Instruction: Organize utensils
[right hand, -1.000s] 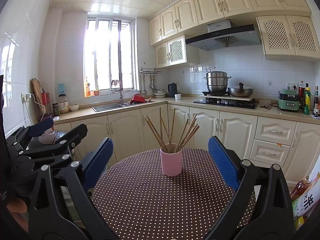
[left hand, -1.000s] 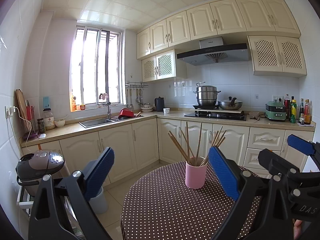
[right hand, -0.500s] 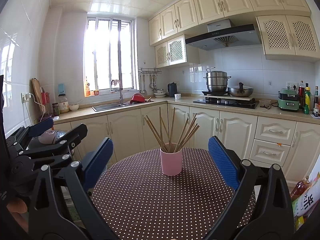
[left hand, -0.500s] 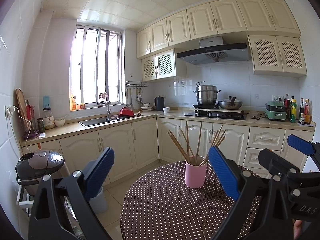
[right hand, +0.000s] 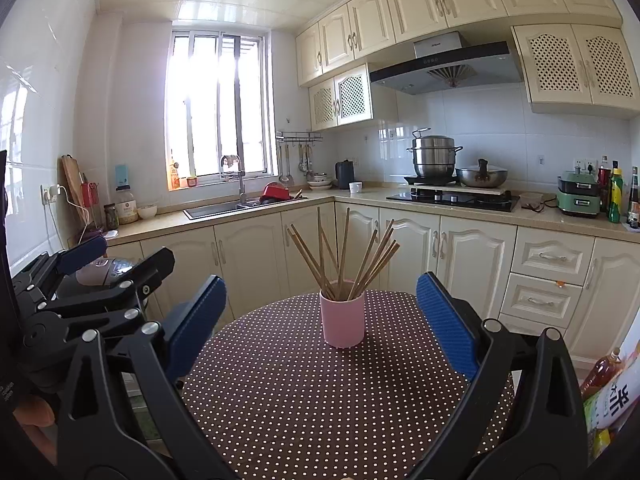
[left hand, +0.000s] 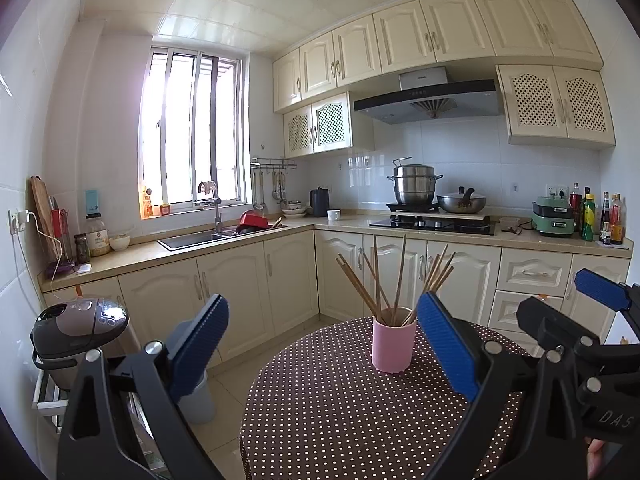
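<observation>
Both hand-held grippers are raised level above the near edge of the round table point(right hand: 304, 412), which carries a brown cloth with white dots, and both point forward toward the kitchen cabinets.

Left gripper point(left hand: 322, 346): fingers spread wide, nothing between the blue pads. Its left pad point(left hand: 200, 340) hangs beyond the table's left edge, over the floor; its right pad point(left hand: 448, 346) is over the table, just right of the cup as seen in the left wrist view. In the right wrist view this unit appears at the left margin, beside the right gripper and apart from it.

Right gripper point(right hand: 320, 322): fingers likewise spread wide and empty. The pads frame the cup from both sides in the right wrist view, with the cup farther away than the pad tips and no contact. In the left wrist view the same unit shows at the right margin.

Task item: a pink cup point(right hand: 342, 313) stands upright on the far half of the table. It contains a bundle of wooden chopsticks point(right hand: 344, 254), handles fanned outward above the rim, tips down inside the cup.

A rice cooker point(left hand: 78, 326) sits low on a rack left of the table. A steel steamer pot point(left hand: 414, 184) stands on the hob at the rear counter.
</observation>
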The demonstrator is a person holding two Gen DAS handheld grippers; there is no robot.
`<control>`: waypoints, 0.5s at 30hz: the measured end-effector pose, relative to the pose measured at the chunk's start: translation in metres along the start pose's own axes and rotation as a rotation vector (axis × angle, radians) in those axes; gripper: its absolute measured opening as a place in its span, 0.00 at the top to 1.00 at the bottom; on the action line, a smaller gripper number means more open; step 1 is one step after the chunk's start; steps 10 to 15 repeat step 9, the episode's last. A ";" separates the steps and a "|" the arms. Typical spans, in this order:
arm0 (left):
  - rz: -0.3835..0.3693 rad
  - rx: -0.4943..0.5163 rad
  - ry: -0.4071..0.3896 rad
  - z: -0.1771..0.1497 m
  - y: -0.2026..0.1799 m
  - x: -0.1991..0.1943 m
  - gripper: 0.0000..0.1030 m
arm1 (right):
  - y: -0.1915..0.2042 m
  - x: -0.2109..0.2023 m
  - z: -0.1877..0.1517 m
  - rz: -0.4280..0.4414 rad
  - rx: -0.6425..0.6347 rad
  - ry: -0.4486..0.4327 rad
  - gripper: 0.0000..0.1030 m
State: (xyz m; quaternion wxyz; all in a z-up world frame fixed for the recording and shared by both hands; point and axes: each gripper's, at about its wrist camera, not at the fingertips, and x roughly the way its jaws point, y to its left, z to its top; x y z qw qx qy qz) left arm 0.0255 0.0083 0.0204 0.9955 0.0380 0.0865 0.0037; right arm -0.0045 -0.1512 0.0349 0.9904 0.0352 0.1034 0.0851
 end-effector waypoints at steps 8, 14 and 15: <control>-0.012 -0.009 0.049 -0.008 0.001 0.016 0.09 | 0.000 0.012 -0.005 -0.005 0.011 0.023 0.09; -0.012 -0.007 0.053 -0.008 0.000 0.018 0.09 | -0.001 0.014 -0.006 -0.005 0.012 0.027 0.09; -0.012 -0.007 0.053 -0.008 0.000 0.018 0.09 | -0.001 0.014 -0.006 -0.005 0.012 0.027 0.09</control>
